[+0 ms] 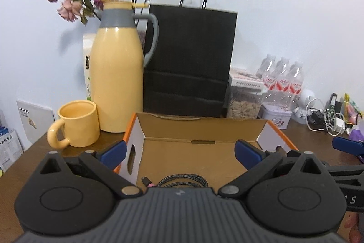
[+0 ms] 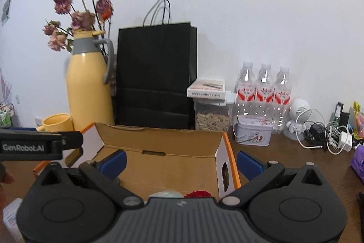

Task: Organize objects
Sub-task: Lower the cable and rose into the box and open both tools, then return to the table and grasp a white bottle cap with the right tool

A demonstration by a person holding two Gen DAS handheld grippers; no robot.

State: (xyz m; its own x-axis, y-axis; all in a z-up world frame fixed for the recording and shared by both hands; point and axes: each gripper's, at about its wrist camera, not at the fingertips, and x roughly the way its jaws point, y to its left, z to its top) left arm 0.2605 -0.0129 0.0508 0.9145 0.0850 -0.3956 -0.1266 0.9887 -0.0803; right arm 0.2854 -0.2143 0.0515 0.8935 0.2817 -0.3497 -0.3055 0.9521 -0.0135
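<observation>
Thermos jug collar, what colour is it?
Grey, on the yellow thermos jug; its collar shows best in the left wrist view.

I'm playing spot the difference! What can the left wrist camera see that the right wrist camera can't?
Only the left wrist view shows a coiled cable lying in the box. Only the right wrist view shows a red rose in the box, and a white robot toy. Both show the yellow jug, mug, black bag and water bottles.
</observation>
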